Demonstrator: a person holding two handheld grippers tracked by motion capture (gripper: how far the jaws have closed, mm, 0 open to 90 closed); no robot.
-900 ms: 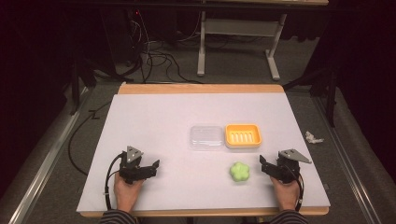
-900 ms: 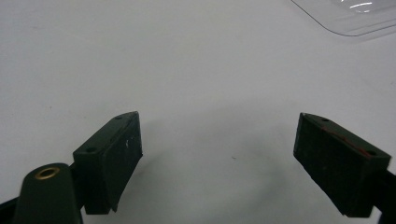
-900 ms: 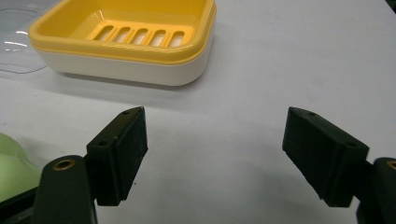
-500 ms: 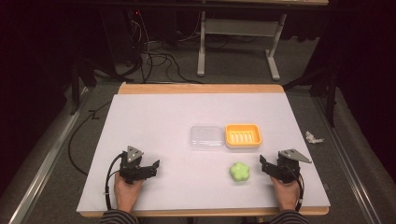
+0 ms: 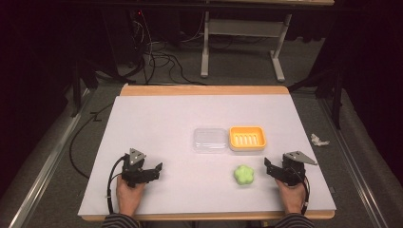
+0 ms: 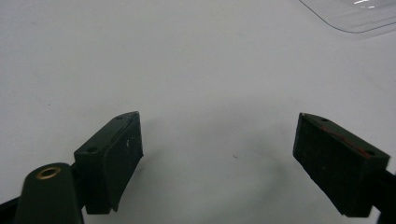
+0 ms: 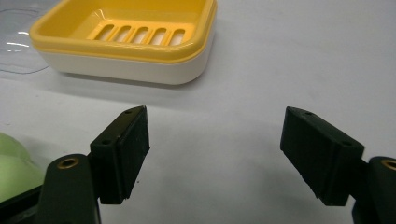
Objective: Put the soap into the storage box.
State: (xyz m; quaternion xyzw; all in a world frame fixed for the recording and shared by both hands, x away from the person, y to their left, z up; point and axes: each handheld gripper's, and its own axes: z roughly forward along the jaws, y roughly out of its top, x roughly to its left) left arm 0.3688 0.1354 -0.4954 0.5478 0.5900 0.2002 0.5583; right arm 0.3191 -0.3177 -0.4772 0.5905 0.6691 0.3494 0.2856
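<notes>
So from the high view, both grippers are parked near the front edge of the white table (image 5: 142, 123), nothing picked up yet. The left gripper (image 5: 154, 172) sits well off to the left with bare table around it, and the right gripper (image 5: 269, 167) is just beside the green flower-shaped soap (image 5: 244, 175), which lies loose on the table a bit in front of the yellow soap dish (image 5: 247, 138). The clear lid (image 5: 210, 139) rests flat right next to the dish, touching or nearly touching it, hard to say which. In the left gripper view, the jaws are spread wide over plain table with nothing between them, and just a corner of the clear lid peeks in at the top right. In the right gripper view, the jaws are wide apart too and empty, the dish sits ahead with its slotted tray bare, and a bit of the green soap shows at the bottom left, outside the jaws. My read: this is the very start, the approach to the soap, and nothing is in the dish yet. Next move probably calls for the right gripper to swing toward the soap, straddle it with both jaws and close gently, since that lumpy shape looks like it could squirt out sideways.
</notes>
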